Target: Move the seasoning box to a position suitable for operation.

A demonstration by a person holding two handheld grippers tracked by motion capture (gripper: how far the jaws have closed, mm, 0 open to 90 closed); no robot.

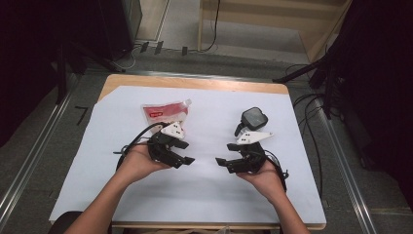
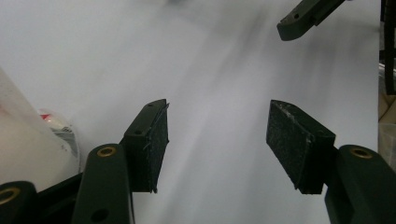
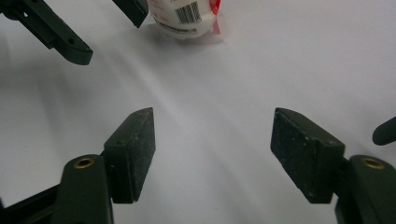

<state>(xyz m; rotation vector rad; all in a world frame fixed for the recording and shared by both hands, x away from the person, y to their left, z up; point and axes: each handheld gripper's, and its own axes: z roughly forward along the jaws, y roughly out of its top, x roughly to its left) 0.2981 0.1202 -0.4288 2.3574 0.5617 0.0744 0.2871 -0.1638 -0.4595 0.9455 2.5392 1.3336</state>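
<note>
A red and white pouch [image 1: 164, 112] with a spout lies on the white table cover, behind my left gripper [image 1: 186, 152]. A small black device with a grey face [image 1: 254, 118] sits behind my right gripper [image 1: 223, 154]. Both grippers are open and empty, low over the cover, their jaws pointing toward each other across a gap at the table's middle. In the left gripper view my left gripper [image 2: 217, 142] has the pouch's edge [image 2: 28, 140] at its left. The right gripper view shows my right gripper [image 3: 212, 147] with the pouch's barcoded end [image 3: 187, 18] ahead, beside the other gripper's jaws.
The white cover [image 1: 204, 204] spreads over a wooden table whose edge [image 1: 195, 82] shows at the back. Cables [image 1: 307, 117] trail off the right side. Dark stands and floor rails flank the table.
</note>
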